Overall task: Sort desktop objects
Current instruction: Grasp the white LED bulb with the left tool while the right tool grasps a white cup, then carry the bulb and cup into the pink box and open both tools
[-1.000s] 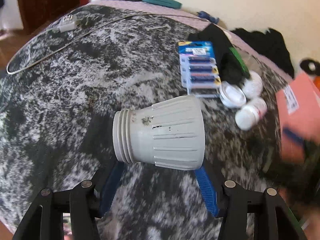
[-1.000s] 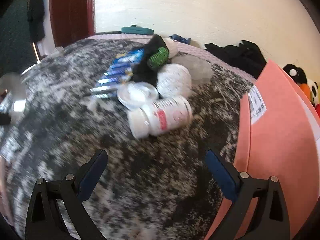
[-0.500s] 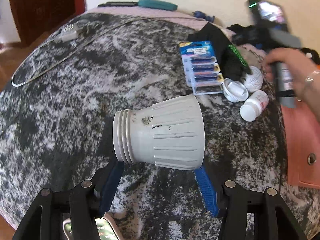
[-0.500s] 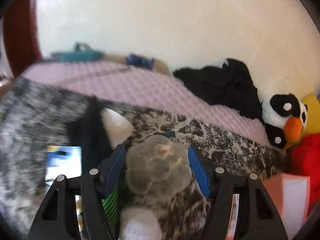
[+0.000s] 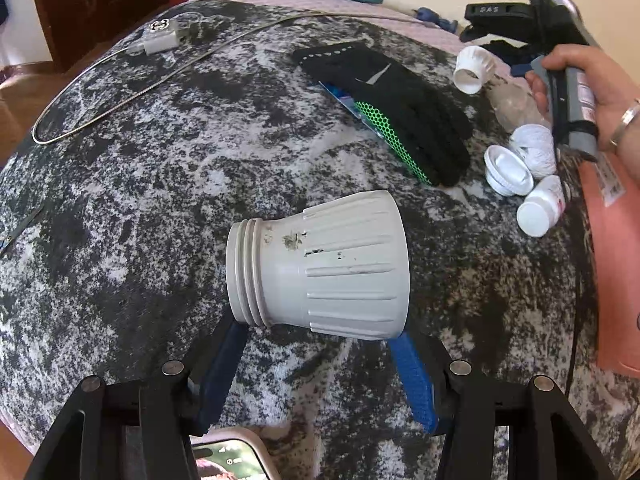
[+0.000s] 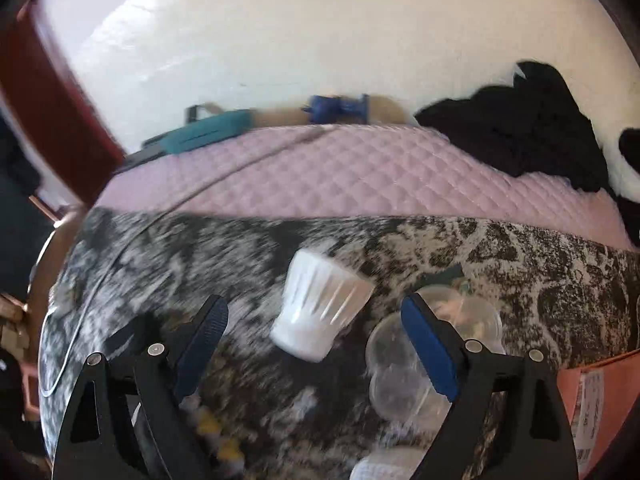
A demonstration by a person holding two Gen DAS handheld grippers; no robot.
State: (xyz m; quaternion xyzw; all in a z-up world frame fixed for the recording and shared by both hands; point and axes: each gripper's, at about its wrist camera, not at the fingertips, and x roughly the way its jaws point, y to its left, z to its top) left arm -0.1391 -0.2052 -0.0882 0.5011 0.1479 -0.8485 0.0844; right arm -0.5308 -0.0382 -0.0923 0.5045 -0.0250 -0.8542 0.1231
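Note:
A large white ribbed lamp housing (image 5: pixel 320 268) lies sideways between the blue fingers of my left gripper (image 5: pixel 318 332), which is shut on it above the speckled cloth (image 5: pixel 140 208). My right gripper (image 6: pixel 313 304) is open. A small white ribbed cup (image 6: pixel 324 312) sits just beyond its fingertips, and a clear plastic piece (image 6: pixel 392 356) lies against its right finger. In the left wrist view a hand holds the right gripper (image 5: pixel 568 80) at the far right, next to the small cup (image 5: pixel 474 68).
A black glove (image 5: pixel 392 108) covers most of a battery pack (image 5: pixel 340 96). Beside it lie a yarn ball (image 5: pixel 534 148), a white lid (image 5: pixel 508 170) and a pill bottle (image 5: pixel 540 208). A pink box (image 5: pixel 612 260) borders the right; a cable (image 5: pixel 160 76) runs at left.
The right gripper swung up from the pill bottle to the clear piece, then opened wide; the clear piece now lies by its right finger. The glove now covers the battery pack. The left keeps its hold.

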